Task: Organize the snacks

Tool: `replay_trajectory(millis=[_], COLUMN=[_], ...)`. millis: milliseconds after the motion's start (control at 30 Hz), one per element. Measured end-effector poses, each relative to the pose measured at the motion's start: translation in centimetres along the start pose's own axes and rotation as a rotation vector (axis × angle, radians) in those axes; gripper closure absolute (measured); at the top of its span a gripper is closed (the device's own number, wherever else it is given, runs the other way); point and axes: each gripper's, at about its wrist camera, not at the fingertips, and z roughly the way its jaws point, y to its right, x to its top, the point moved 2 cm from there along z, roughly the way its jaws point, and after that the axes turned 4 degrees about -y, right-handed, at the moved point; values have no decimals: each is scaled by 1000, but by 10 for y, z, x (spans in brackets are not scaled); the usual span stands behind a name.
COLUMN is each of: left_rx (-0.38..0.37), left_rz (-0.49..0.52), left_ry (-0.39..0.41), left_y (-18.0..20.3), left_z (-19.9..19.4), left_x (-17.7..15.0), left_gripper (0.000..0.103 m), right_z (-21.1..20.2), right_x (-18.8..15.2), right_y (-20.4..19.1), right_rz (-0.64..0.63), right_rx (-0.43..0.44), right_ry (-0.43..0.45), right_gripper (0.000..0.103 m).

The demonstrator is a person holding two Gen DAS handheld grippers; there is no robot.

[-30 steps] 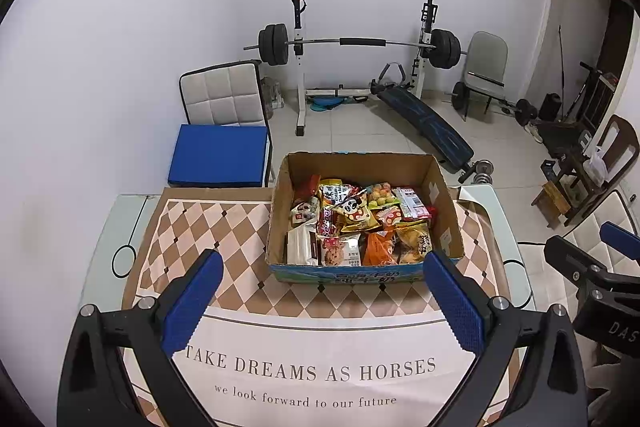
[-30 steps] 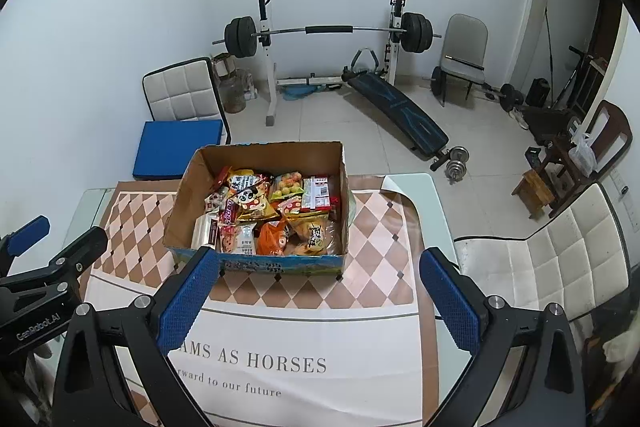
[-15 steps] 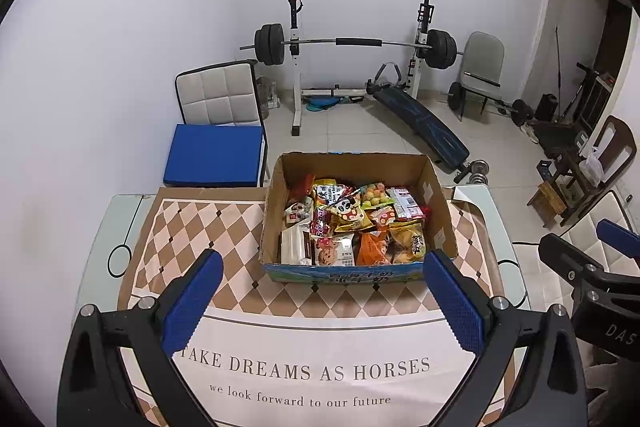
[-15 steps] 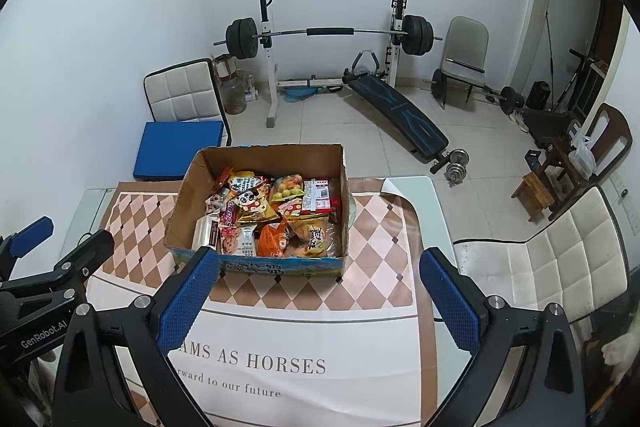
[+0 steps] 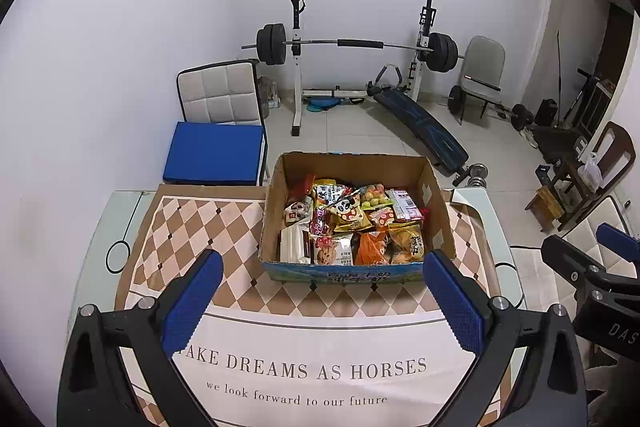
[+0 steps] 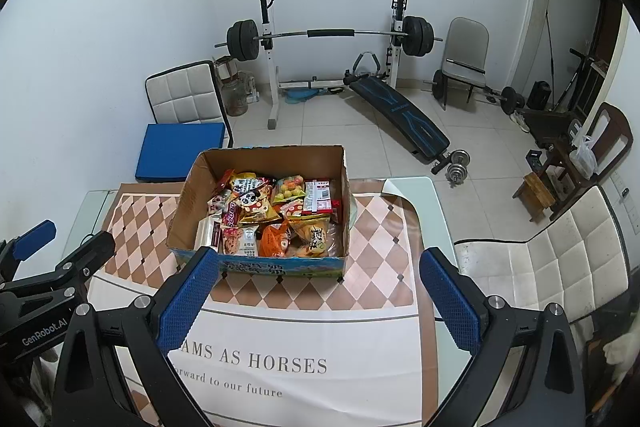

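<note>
A cardboard box (image 5: 438, 211) (image 6: 188, 199) stands on the far half of the table, filled with several colourful snack packets (image 5: 352, 223) (image 6: 272, 215). My left gripper (image 5: 320, 287) hovers wide open above the near part of the table, short of the box, with nothing between its blue pads. My right gripper (image 6: 316, 287) is likewise open and empty, a little right of the box's front wall. Each gripper shows at the edge of the other's view: the right one (image 5: 600, 263) and the left one (image 6: 48, 255).
A tablecloth (image 5: 320, 367) with a diamond pattern and printed words covers the glass table (image 5: 124, 227). Beyond it stand a white chair with a blue cushion (image 5: 216, 151), a barbell rack (image 5: 356, 45) and a bench. Another padded white chair (image 6: 560, 267) is at the right.
Both views have shifted slightly; the box sits a bit further left and higher in the left wrist view. Both grippers stay open and empty.
</note>
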Motion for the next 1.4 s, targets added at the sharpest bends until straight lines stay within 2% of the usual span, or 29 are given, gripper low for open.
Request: replay_trajectory(millis=[1400], left_rx=[-11], left_rz=[-16], left_ry=[9], left_y=[4], left_z=[-9], left_x=[3], left_gripper=[0], right_z=[-12], right_x=[5], right_y=[3], right_rz=[-9], right_rx=[3], right_ry=[9], right_gripper=[1])
